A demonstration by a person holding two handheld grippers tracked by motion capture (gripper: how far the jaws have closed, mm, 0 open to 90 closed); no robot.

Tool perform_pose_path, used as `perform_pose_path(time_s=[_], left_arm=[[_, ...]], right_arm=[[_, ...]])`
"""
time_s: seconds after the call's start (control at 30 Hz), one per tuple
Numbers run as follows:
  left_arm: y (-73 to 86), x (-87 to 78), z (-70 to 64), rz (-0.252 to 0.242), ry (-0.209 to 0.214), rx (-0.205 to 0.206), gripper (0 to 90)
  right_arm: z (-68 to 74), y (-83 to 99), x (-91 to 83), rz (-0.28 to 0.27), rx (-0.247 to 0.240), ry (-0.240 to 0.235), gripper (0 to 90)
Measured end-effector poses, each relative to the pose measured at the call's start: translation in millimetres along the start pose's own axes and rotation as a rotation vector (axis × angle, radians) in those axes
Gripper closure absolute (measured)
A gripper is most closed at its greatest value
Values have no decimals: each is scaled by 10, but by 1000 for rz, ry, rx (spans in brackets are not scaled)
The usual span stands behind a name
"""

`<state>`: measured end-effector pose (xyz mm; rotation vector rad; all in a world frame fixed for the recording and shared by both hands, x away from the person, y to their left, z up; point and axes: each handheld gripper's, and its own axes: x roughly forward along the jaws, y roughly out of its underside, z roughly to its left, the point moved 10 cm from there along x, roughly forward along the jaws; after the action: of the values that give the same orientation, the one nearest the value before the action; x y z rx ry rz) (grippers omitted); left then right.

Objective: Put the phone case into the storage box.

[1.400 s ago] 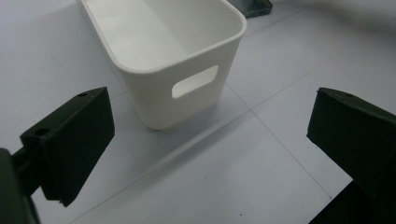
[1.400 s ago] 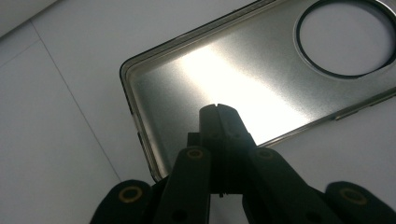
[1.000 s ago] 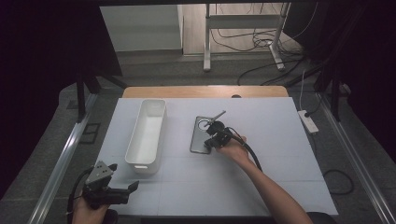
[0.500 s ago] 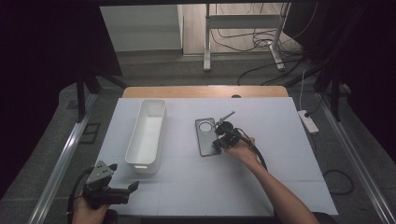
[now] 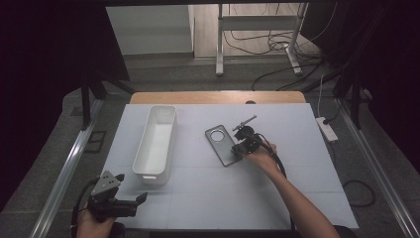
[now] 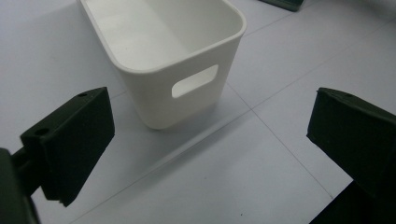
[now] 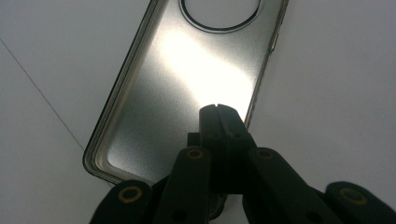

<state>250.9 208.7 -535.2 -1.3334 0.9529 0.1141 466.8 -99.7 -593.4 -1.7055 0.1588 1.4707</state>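
My right tongs (image 7: 218, 108) are clenched, the two jaws pressed together, with their tip over the near end of the phone case (image 7: 187, 88), close to its right edge. I cannot tell if they pinch the rim or only press on it. The case lies flat on the table (image 5: 198, 198), ahead of these tongs. To do this step well, I should keep the tip low and move slowly, so the case slides and does not flip.

My left tongs (image 6: 210, 154) are released, jaws wide apart, holding nothing. The bin (image 6: 187, 60) stands just ahead of them.

The high view shows the case (image 5: 221, 144) is right of the bin (image 5: 156, 144), apart. The right gripper view gives the contact place.
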Motion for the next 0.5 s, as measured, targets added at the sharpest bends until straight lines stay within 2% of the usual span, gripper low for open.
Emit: perform_pose_path(time_s=[0.2,0.27,0.37,0.47,0.5], left_arm=[[0,-1,-2,1,-1,1,16],[0,0,-1,2,-2,3,16],[1,-1,-2,3,-3,4,16],[1,0,-1,2,-2,3,16],[1,0,-1,2,-2,3,16]], right_arm=[[46,-69,-61,-38,-1,-15,837],[50,-107,-107,-57,2,-3,753],[20,-115,-128,-43,17,14,617],[-41,-148,-159,-61,45,33,468],[-41,-148,-159,-61,45,33,468]])
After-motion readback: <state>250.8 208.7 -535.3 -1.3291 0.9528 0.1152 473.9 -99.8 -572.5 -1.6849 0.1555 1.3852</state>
